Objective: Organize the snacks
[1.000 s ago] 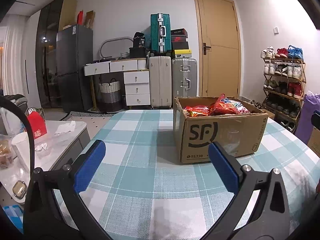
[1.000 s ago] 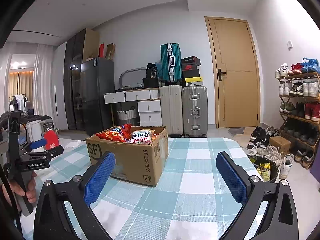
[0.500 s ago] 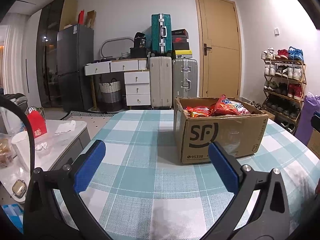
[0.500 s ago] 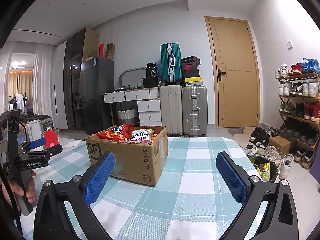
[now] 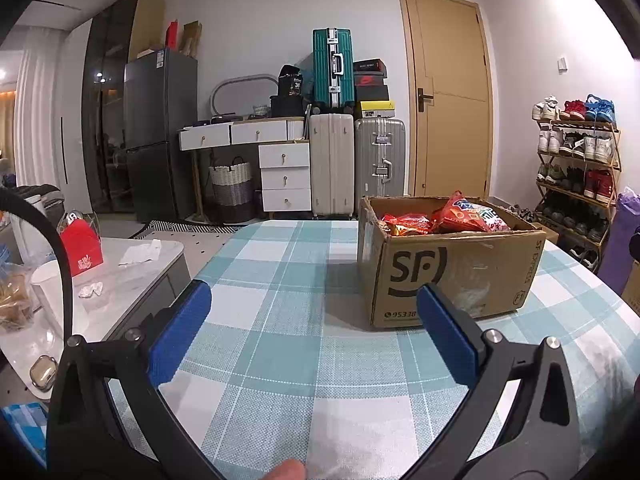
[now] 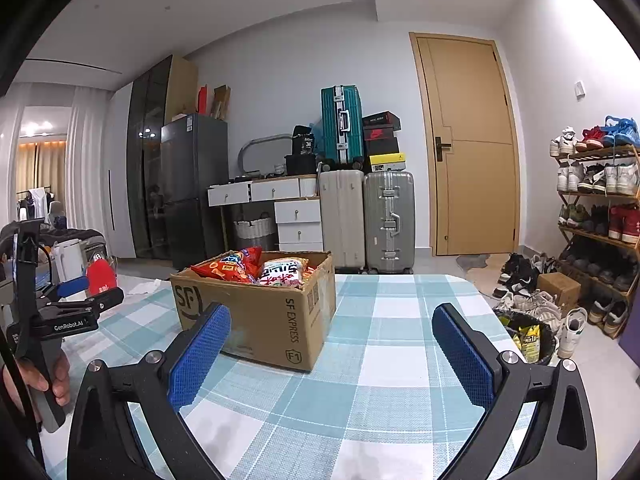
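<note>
Side table (image 5: 132, 264), far left: low, pale top, cluttered with a red carton (image 5: 82, 246), a paper cup (image 5: 46, 284) and crumpled tissue. It sits just beside the left edge of the checked tablecloth (image 5: 280, 320).

Left gripper (image 5: 312, 322): jaws spread wide, nothing between the blue pads (image 5: 180, 332). It hovers low over bare cloth, short of the box.

Cardboard box (image 5: 452, 276): flaps open, standing on the cloth ahead and to the right of the left gripper. From the right wrist view the same cardboard box (image 6: 260, 312) lies ahead and to the left. The snack bags (image 5: 444, 218) are heaped inside, an orange-red one riding above the rim, a white one beside it.

Right gripper (image 6: 332, 340): also fully open and empty, over cloth to the right of the box.

Risks, as I judge them:
- Bags look slick and air-filled. A pinch on a puffed face could squirt the bag out. A seam or corner seems safer.
- Pulling the top bag may drag its neighbours over the rim.
- The box looks light; a sideways tug could slide it on the cloth.
- Reaching from both sides at once could bring the two grippers together over the opening.

Room: bare cloth in front of the box and to both sides. The table's right edge drops to a bin (image 6: 528, 340) and scattered shoes (image 6: 520, 280), so anything set down near that edge could fall.
</note>
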Tool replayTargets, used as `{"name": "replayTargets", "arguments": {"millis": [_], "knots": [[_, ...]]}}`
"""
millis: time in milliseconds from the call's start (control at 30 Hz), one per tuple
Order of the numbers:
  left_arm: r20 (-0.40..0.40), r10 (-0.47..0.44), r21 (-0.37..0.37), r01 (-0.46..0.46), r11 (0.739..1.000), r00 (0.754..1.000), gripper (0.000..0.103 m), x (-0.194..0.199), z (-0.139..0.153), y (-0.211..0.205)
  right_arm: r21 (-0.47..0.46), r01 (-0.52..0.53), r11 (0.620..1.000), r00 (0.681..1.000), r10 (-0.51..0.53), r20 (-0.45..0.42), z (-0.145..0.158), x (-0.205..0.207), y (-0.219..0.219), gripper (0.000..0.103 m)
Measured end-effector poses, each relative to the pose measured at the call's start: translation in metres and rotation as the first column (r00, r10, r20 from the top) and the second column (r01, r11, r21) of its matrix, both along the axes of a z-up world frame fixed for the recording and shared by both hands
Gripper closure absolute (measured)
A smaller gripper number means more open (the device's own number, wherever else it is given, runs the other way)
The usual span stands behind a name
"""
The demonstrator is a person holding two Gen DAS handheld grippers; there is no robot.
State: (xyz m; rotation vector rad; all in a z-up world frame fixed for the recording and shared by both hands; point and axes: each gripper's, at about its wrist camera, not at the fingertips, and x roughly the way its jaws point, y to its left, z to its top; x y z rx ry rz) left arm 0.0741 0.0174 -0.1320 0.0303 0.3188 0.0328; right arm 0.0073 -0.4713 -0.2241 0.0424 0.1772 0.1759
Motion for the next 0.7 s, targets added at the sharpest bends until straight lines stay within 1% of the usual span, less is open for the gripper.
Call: {"name": "replayTargets", "arguments": {"millis": [200, 700], "knots": [[-0.004, -0.017, 0.006, 0.017, 1.0, 1.0, 0.0, 0.0005, -0.0008, -0.0049, 0.002, 0.0, 1.0, 1.0, 0.0, -0.001, 0.0001, -0.0006, 0.0002, 0.0], [-0.014, -0.011, 0.002, 0.011, 1.0, 1.0, 0.0, 0.004, -0.004, -0.0053, -0.007, 0.007, 1.0, 1.0, -0.007, -0.02, -0.0021, 0.0033, 0.0005, 0.0]]}}
